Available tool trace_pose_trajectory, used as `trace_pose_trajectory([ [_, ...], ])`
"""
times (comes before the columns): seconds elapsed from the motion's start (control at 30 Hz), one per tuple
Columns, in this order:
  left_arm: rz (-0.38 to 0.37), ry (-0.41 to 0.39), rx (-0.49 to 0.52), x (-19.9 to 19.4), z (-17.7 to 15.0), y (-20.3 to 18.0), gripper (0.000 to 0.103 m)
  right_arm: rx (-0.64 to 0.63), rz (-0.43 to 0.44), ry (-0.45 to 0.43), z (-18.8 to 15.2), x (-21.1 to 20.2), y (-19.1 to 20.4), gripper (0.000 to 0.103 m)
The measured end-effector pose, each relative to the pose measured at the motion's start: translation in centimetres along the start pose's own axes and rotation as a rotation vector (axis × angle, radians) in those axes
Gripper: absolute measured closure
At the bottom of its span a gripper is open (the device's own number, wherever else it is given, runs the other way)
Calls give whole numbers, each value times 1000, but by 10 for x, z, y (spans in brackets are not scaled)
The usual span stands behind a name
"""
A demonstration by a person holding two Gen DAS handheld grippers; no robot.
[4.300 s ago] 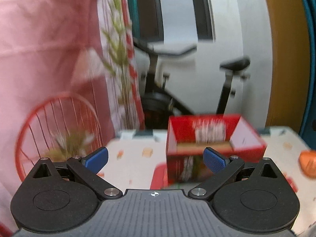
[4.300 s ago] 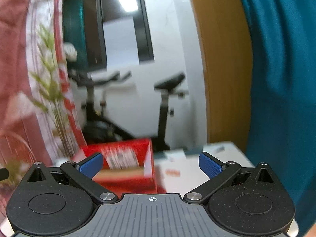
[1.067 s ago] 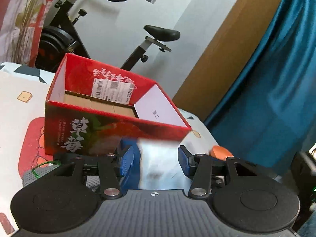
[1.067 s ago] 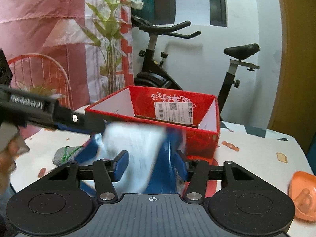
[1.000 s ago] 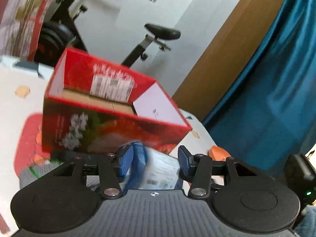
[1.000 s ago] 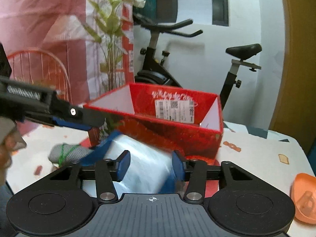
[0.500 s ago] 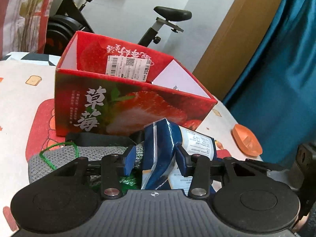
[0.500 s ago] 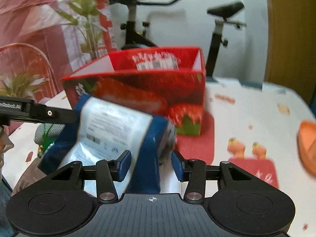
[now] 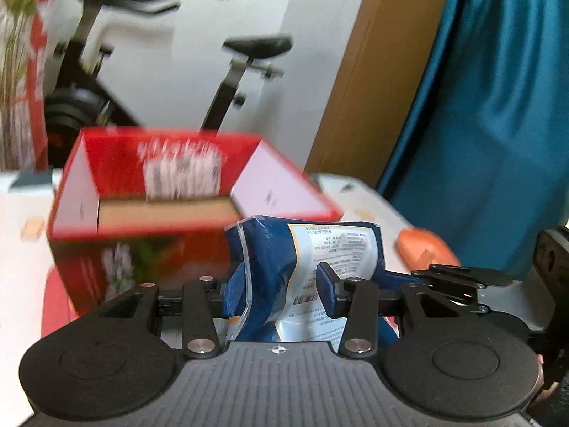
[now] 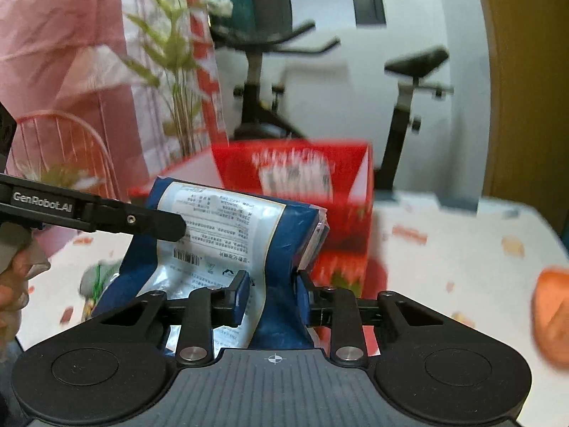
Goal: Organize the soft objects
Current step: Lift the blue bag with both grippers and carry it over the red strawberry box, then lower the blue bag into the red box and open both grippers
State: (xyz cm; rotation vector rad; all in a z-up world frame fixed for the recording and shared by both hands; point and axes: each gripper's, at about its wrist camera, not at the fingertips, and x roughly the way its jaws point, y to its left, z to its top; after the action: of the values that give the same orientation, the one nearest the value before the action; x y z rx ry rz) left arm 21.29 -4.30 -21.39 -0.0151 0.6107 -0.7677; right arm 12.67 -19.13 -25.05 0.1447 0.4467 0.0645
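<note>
A blue and white soft packet (image 9: pixel 306 277) is held by both grippers, lifted in front of the open red strawberry box (image 9: pixel 170 192). My left gripper (image 9: pixel 281 284) is shut on one side of the packet. My right gripper (image 10: pixel 272 295) is shut on the other side of the packet (image 10: pixel 227 249). The box also shows in the right wrist view (image 10: pixel 302 178), behind the packet. The left gripper's arm (image 10: pixel 92 213) reaches in from the left in the right wrist view. A grey knitted thing with green cord (image 10: pixel 96 281) lies on the table, blurred.
An orange dish (image 9: pixel 423 249) lies on the white patterned tablecloth (image 10: pixel 444 249) to the right of the box; it also shows in the right wrist view (image 10: pixel 551 306). An exercise bike (image 10: pixel 270 106), a plant (image 10: pixel 177 89) and a red wire chair (image 10: pixel 60 149) stand behind the table. A teal curtain (image 9: pixel 490 106) hangs at right.
Both grippers have lifted the packet from low on the table up to the height of the box's rim. The views are blurred with motion.
</note>
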Motion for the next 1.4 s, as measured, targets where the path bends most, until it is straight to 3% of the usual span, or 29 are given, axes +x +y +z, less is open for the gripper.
trace_pose_trajectory([
  [0.13,-1,-75,38,-16,28,-7,56,-55,9,-69,39,-7,0,77],
  [0.37,-2,-182,5,-35,69,7,55,-180,21,-160,106,7,9,77],
  [0.53,64,-229,56,-25,95,16,55,-310,-3,-187,144,44,17,77],
  [0.7,160,-296,101,6,117,22,55,-432,-88,-257,154,95,25,76],
  [0.8,162,-241,73,30,124,39,55,-465,-134,-216,148,130,22,76],
  [0.9,145,-127,6,60,121,59,55,-376,-113,-107,141,161,12,76],
  [1.03,148,-30,-56,89,108,77,55,-274,-82,48,133,192,3,76],
  [1.2,161,37,-124,104,95,90,56,-133,-60,184,127,214,-5,76],
  [1.4,183,56,-125,107,93,105,56,-37,-63,250,120,221,-18,76],
])
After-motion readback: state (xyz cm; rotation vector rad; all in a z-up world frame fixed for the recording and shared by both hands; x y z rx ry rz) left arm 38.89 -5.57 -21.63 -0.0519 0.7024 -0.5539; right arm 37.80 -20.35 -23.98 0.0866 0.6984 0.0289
